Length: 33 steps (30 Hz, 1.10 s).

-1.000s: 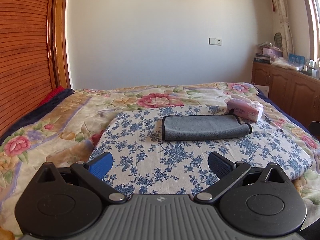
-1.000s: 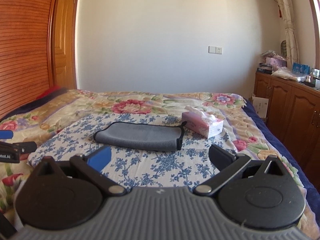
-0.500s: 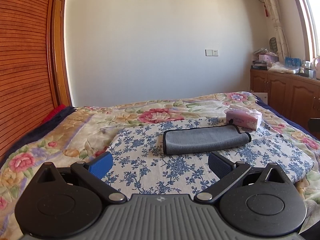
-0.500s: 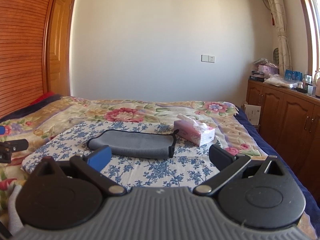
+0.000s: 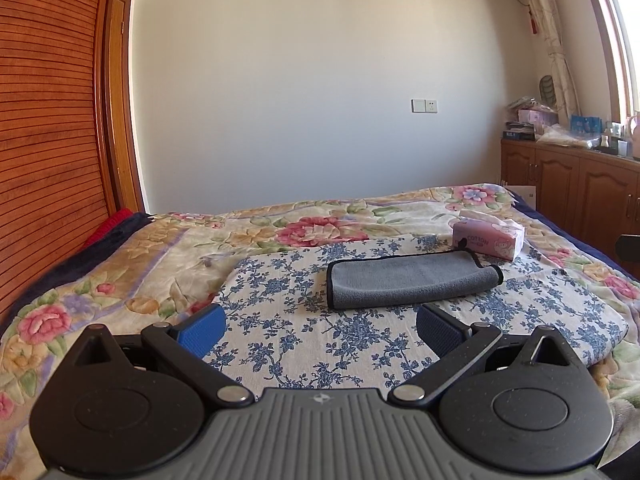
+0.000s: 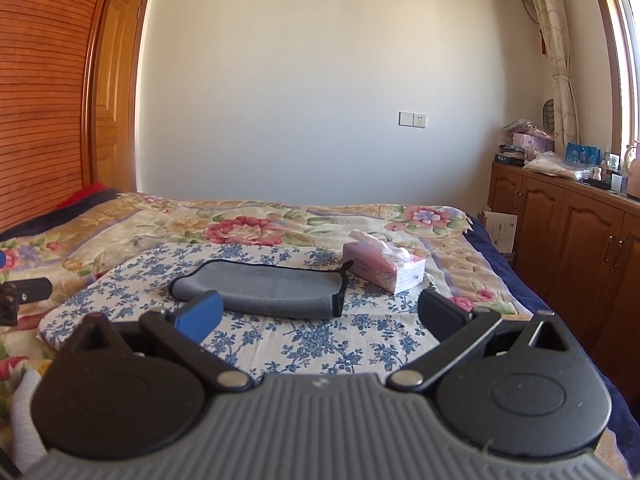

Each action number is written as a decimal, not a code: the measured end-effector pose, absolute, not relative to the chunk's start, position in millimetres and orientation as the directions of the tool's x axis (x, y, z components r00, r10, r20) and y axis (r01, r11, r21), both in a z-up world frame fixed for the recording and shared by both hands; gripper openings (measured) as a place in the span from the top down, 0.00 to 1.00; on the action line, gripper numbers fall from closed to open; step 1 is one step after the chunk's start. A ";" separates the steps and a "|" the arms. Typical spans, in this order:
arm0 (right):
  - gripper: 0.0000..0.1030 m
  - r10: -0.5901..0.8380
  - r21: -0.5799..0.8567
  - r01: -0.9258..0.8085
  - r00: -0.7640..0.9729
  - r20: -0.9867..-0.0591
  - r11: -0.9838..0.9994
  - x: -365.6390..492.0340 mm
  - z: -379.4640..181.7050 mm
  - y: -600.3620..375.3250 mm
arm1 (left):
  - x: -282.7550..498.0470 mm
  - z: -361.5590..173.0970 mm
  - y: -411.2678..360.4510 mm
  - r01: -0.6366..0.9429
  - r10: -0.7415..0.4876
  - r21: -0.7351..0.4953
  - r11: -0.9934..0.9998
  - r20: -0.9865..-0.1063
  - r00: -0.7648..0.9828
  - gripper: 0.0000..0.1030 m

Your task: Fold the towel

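A grey towel [image 5: 408, 280] with a black edge lies folded into a long flat strip on a blue-flowered white cloth [image 5: 360, 336] on the bed. It also shows in the right wrist view [image 6: 272, 290]. My left gripper [image 5: 320, 330] is open and empty, held back from the towel's near edge. My right gripper [image 6: 320, 316] is open and empty, also short of the towel. Part of the left gripper [image 6: 24, 294] shows at the left edge of the right wrist view.
A pink tissue box [image 5: 488, 236] stands just beyond the towel's right end, also in the right wrist view [image 6: 384, 266]. A flowered bedspread [image 5: 120, 272] covers the bed. Wooden cabinets [image 6: 568, 232] stand along the right wall, a slatted wooden wardrobe [image 5: 44, 140] on the left.
Both grippers have tilted upward and drawn back, so the towel sits lower and closer to the fingertips in each view. The towel has not moved. Both grippers stay open.
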State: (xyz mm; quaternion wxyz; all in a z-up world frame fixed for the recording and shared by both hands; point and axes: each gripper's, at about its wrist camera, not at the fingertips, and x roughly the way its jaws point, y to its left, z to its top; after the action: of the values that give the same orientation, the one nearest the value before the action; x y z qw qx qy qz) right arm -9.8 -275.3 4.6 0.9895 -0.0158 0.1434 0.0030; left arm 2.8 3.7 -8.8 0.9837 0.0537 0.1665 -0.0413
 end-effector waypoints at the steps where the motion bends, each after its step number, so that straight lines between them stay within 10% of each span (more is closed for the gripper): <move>1: 0.00 0.001 -0.030 -0.010 0.959 -0.284 0.999 -9.8 4.7 -275.3 | 2.8 -8.8 3.7 0.099 -0.063 0.092 0.991 -0.332 0.941 0.00; 33: 0.00 -0.014 -0.028 0.006 0.959 -0.284 1.000 -8.8 4.3 -277.9 | 3.1 -9.7 4.3 0.097 -0.063 0.087 0.992 -0.330 0.942 0.00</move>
State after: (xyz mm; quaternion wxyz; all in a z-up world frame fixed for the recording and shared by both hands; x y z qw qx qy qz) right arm -8.8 -277.9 4.3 0.9895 -0.0133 0.1436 -0.0049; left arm 3.1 4.3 -9.7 0.9840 0.0508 0.1658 -0.0407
